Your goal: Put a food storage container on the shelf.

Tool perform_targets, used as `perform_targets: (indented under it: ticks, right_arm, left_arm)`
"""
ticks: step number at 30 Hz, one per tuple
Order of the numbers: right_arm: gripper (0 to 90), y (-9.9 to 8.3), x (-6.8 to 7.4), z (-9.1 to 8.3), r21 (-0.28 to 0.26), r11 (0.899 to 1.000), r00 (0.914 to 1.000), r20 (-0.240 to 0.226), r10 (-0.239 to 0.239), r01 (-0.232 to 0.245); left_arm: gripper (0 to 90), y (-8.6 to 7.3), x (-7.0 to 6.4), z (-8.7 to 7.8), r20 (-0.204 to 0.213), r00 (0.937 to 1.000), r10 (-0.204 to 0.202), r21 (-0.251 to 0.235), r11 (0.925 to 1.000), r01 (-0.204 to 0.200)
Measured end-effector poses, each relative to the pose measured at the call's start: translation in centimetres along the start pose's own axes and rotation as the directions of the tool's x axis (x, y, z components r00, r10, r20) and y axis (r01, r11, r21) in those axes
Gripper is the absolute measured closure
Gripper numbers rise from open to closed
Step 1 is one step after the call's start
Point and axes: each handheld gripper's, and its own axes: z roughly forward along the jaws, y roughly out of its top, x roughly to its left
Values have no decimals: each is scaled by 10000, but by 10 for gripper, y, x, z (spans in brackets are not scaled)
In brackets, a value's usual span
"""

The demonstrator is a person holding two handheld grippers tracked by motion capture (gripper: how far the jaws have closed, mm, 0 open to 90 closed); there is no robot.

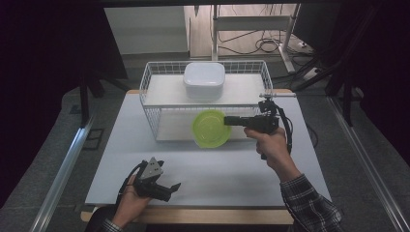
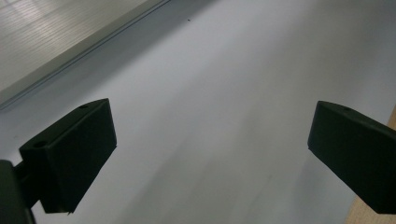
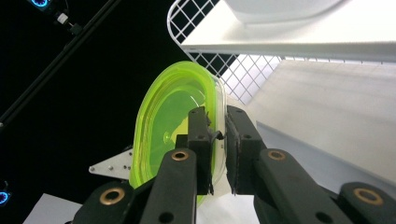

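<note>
A translucent green bowl (image 1: 211, 128) hangs at the front of the white wire rack (image 1: 151, 92), level with its lower shelf. My right gripper (image 1: 227, 121) is shut on the bowl's right rim and points left. In the right gripper view the green bowl (image 3: 173, 112) stands on edge, its rim pinched by my right gripper (image 3: 217, 135). A white lidded container (image 1: 203, 79) rests on the rack's upper shelf. My left gripper (image 1: 173, 189) lies low near the table's front left, open, with nothing between its jaws; in the left gripper view my left gripper (image 2: 210, 154) faces bare table.
The white tabletop (image 1: 203, 169) spreads in front of the rack. A wooden edge (image 1: 212, 215) runs along the table's front. Cables and a metal stand leg (image 1: 213, 34) lie on the floor behind the rack. Dark curtains flank both sides.
</note>
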Motion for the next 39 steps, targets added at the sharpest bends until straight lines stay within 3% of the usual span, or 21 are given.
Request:
perform_targets:
  ticks: [18,24,39]
  right_arm:
    - [817,34,15,-9,-656,9978,9999,-6,-107,106]
    - [817,48,22,-11,-885,9959,9998,38,-194,197]
    - [817,72,35,-14,-1247,9916,9994,164,-320,338]
  left_arm:
    - [10,0,1,0,8,10000,8,-1,10000,-8]
    - [8,0,2,-2,18,9996,-275,-162,9995,275]
    - [8,0,3,-2,67,9996,-257,-89,9996,258]
